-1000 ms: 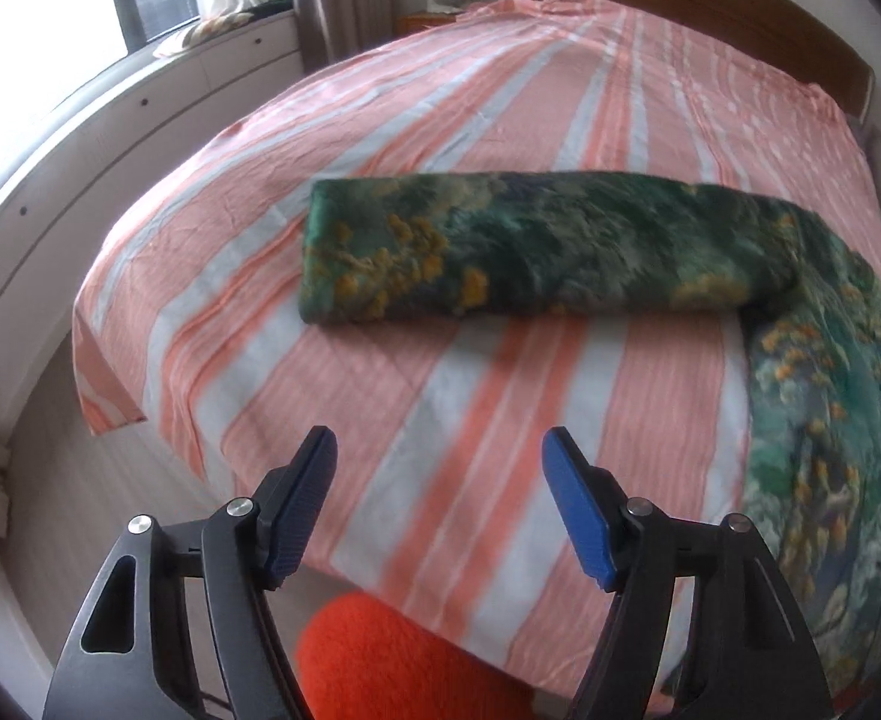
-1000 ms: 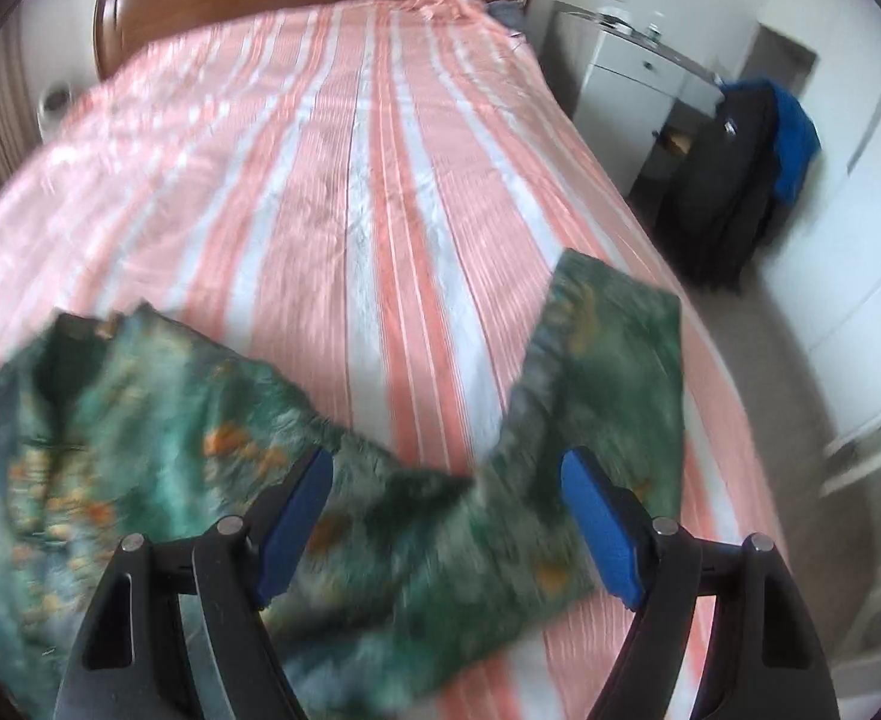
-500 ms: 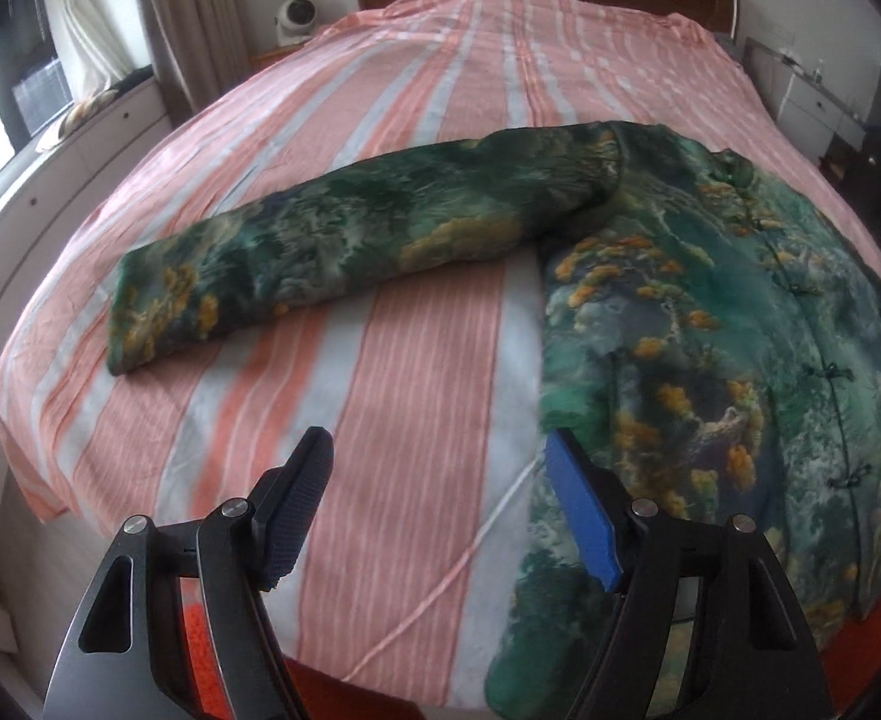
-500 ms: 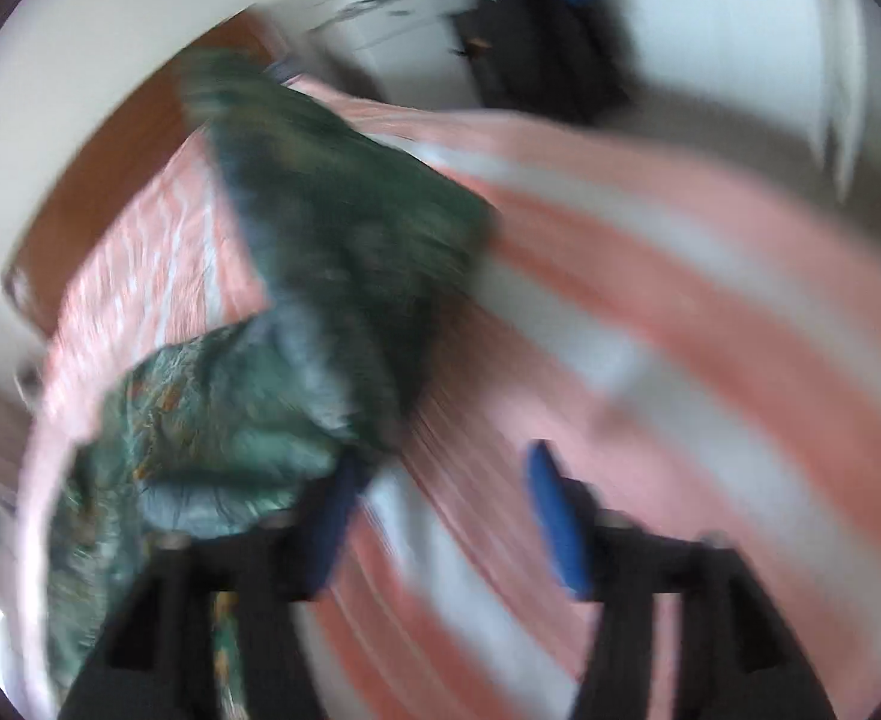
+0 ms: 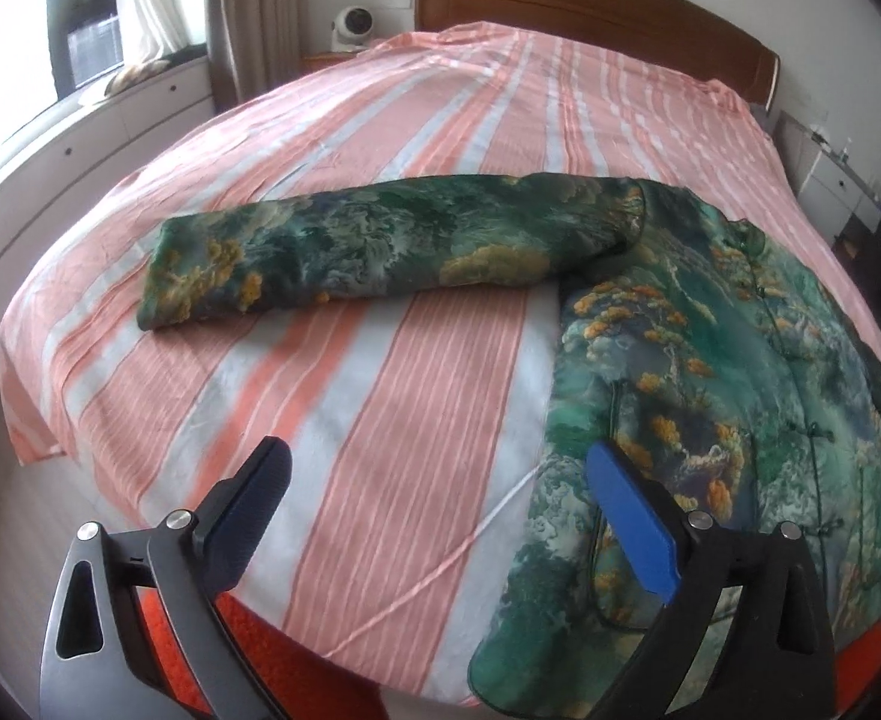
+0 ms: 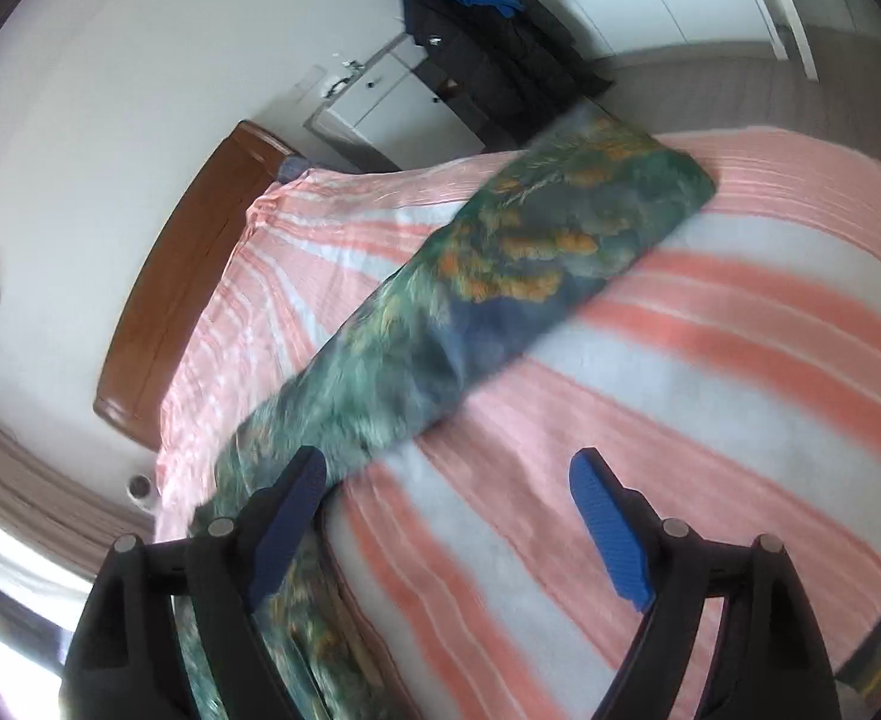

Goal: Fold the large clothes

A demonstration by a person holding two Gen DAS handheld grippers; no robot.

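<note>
Both claws released: L claw [image 5: 437, 516] view shows jacket [image 5: 680, 360] body on bed [image 5: 410, 396]; R claw [image 6: 446, 516] view only its sleeve [image 6: 500, 276].

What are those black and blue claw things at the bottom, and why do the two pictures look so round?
Each is a tool a person holds, one per hand, with a round-view camera looking along its fingers. One picture is from the left tool, one from the right tool. Both are open and hold nothing. On the pink and white striped bed lies a green jacket with yellow-orange patterns, its sleeves spread out, waiting to be folded.
</note>
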